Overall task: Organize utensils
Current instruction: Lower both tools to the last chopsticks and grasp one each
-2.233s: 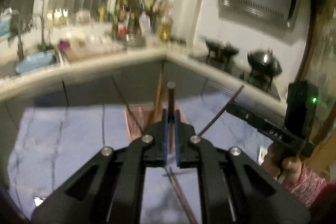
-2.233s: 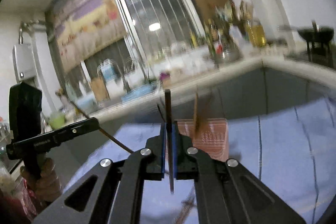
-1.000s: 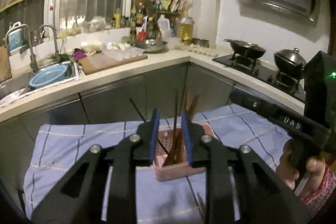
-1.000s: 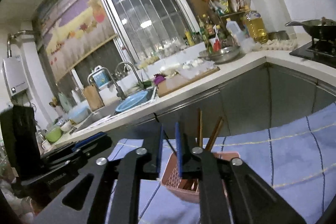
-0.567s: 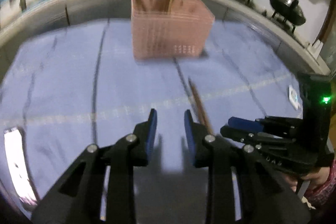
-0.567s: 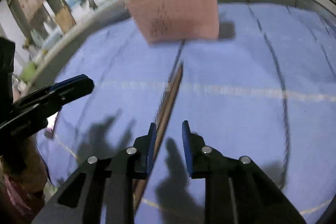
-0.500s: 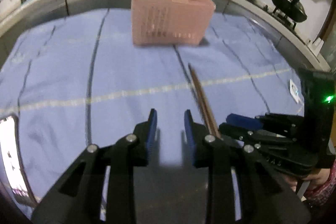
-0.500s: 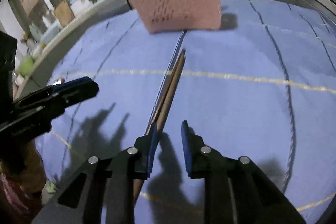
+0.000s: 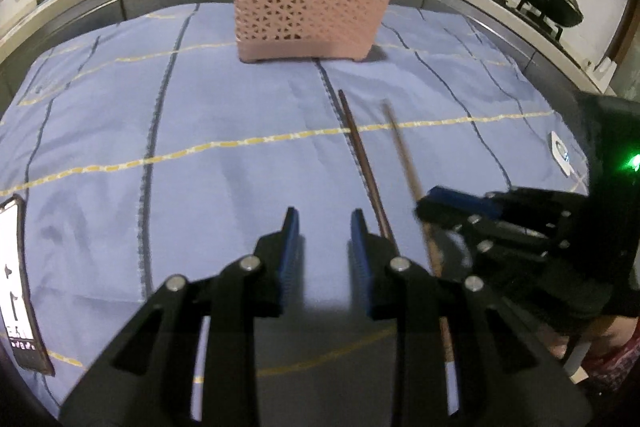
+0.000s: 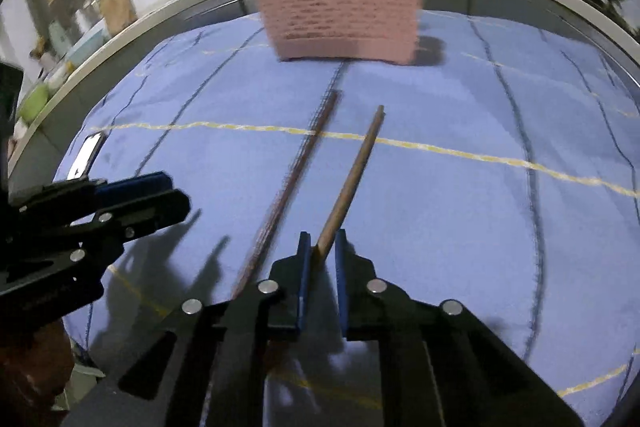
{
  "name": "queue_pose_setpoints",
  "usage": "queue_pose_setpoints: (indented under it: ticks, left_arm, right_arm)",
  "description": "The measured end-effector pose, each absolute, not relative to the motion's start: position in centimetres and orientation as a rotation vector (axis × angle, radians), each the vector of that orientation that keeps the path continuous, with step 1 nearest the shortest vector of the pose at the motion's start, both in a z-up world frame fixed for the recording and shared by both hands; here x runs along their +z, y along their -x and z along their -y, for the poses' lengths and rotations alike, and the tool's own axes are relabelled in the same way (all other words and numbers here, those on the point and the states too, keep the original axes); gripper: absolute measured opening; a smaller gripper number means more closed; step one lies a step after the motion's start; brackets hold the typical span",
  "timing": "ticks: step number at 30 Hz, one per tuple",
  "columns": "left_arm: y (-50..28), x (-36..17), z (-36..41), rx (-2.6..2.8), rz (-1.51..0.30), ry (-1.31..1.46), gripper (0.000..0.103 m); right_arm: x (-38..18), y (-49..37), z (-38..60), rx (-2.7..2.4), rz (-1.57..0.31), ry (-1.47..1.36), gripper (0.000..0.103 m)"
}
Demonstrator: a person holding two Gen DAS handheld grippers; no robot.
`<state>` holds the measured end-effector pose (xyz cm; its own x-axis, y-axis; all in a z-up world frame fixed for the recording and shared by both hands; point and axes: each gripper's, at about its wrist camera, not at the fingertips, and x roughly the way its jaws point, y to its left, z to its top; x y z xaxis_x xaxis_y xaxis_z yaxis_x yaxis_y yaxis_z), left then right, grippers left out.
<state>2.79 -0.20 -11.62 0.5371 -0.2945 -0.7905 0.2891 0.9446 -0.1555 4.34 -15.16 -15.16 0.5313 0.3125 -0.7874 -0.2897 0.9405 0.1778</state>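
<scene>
The left gripper (image 9: 323, 227) hovers low with its jaws spread apart, nothing between them. The right gripper (image 10: 320, 247), just beside it and angled inward, has its jaws narrowed around a chopstick (image 10: 352, 183), lifted at a slant.

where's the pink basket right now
The pink basket stands upright at the far middle of the blue cloth, beyond the two loose chopsticks, in both wrist views.
</scene>
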Motion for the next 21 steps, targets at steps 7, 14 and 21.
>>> queue_pose_setpoints:
  ticks: [7, 14, 21]
  left_arm:
    - [-3.9, -11.8, 3.5, -0.378, -0.944, -0.043, 0.047]
    - [-5.0, -13.7, 6.1, -0.297, -0.974, -0.185, 0.047]
    - [-4.4, -13.8, 5.4, -0.272, -0.955, -0.210, 0.033]
  right_arm:
    - [-15.3, -3.4, 19.2, 0.325, -0.969, -0.117, 0.012]
    - [-15.4, -4.0, 20.7, 0.319, -0.977, -0.193, 0.013]
    - [-15.5, -5.9, 20.4, 0.343, -0.984, -0.247, 0.014]
